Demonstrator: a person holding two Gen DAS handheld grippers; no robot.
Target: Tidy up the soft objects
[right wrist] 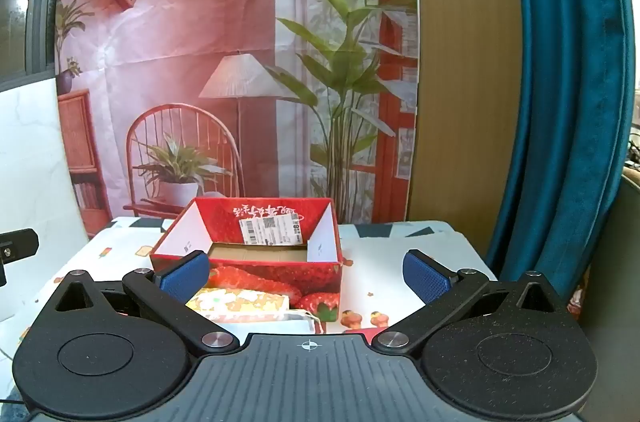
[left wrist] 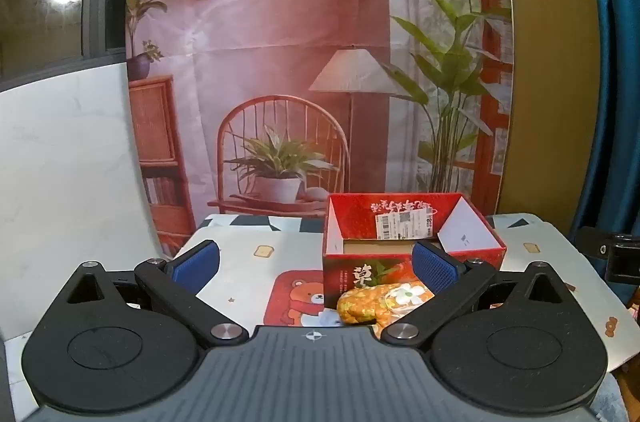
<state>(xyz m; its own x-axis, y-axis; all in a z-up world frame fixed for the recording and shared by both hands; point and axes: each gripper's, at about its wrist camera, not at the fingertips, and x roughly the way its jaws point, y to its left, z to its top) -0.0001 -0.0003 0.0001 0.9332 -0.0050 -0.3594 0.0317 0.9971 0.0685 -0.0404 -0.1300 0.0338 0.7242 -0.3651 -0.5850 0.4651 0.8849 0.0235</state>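
Note:
A soft orange pouch with a white flower print (left wrist: 382,302) lies on the table just in front of an open red strawberry box (left wrist: 408,242). My left gripper (left wrist: 316,264) stands wide open above the table, nothing between its blue pads; the pouch sits low between them, nearer the right pad. In the right wrist view the same pouch (right wrist: 240,304) lies against the front of the box (right wrist: 256,254). My right gripper (right wrist: 306,276) is also wide open and holds nothing, with the pouch beside its left pad (right wrist: 186,276).
The table wears a white cloth with cartoon bear prints (left wrist: 298,296). A printed backdrop of a room (left wrist: 300,62) hangs behind the table, and a blue curtain (right wrist: 568,82) hangs to the right. The box floor shows bare cardboard. Part of the other gripper (left wrist: 616,254) shows at the right edge.

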